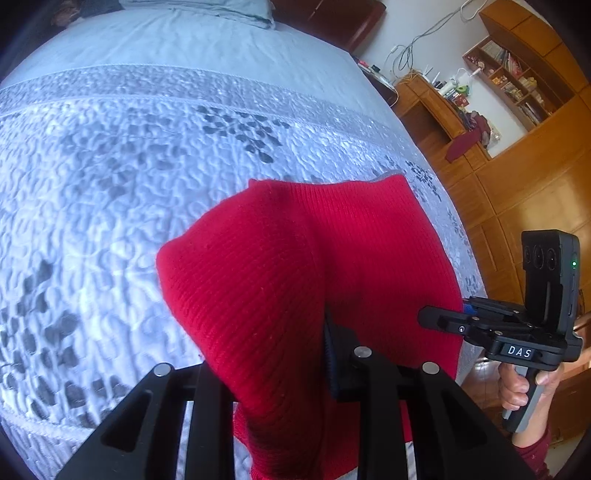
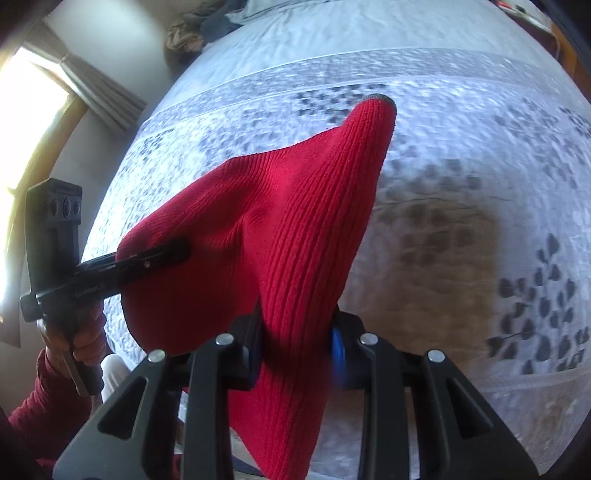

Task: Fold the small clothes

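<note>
A small red ribbed knit garment hangs in the air above the bed, stretched between both grippers. My left gripper is shut on its near edge; the cloth hides one finger. The right gripper pinches the garment's right side in the left wrist view. In the right wrist view the garment rises to a point with a grey trim. My right gripper is shut on the cloth between its blue pads. The left gripper clamps the garment's left side there.
The bed has a light blue-grey quilted cover with dark leaf prints. A pillow lies at its head. A wooden desk and bookshelves stand right of the bed. A window with a curtain is on the left.
</note>
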`<action>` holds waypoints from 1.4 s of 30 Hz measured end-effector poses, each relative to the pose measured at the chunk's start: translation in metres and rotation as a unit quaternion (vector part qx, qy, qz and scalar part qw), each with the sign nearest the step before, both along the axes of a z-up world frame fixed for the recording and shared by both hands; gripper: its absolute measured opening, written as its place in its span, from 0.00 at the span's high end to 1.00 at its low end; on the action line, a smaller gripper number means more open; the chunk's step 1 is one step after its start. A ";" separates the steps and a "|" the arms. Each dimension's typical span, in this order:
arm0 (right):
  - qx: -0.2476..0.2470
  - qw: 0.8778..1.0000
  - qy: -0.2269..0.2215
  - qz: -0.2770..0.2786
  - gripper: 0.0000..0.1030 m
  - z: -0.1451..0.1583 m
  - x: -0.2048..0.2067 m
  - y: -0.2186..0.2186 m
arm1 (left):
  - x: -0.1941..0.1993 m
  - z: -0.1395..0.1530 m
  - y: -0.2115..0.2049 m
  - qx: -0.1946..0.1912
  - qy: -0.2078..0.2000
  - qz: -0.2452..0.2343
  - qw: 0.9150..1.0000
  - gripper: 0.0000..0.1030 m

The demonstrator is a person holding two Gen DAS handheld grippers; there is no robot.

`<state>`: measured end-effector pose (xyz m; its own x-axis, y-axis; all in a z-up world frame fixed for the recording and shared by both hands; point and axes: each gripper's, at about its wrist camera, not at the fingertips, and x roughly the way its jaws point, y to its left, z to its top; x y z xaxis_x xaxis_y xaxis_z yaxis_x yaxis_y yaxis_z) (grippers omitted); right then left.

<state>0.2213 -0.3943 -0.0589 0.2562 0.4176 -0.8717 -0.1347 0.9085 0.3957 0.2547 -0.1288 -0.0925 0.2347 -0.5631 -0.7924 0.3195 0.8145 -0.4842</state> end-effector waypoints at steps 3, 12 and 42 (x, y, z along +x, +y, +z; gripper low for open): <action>-0.002 1.000 0.009 -0.009 0.73 -0.012 0.011 -0.027 | 0.013 -0.010 -0.037 0.020 0.000 -0.006 1.000 0.76; 0.014 0.998 0.049 -0.029 0.71 -0.080 0.042 -0.076 | 0.028 -0.068 -0.077 0.084 0.015 0.001 0.996 0.74; 0.076 0.993 0.083 -0.046 0.84 -0.107 -0.078 -0.079 | -0.077 -0.098 -0.060 0.128 0.033 0.056 0.990 0.54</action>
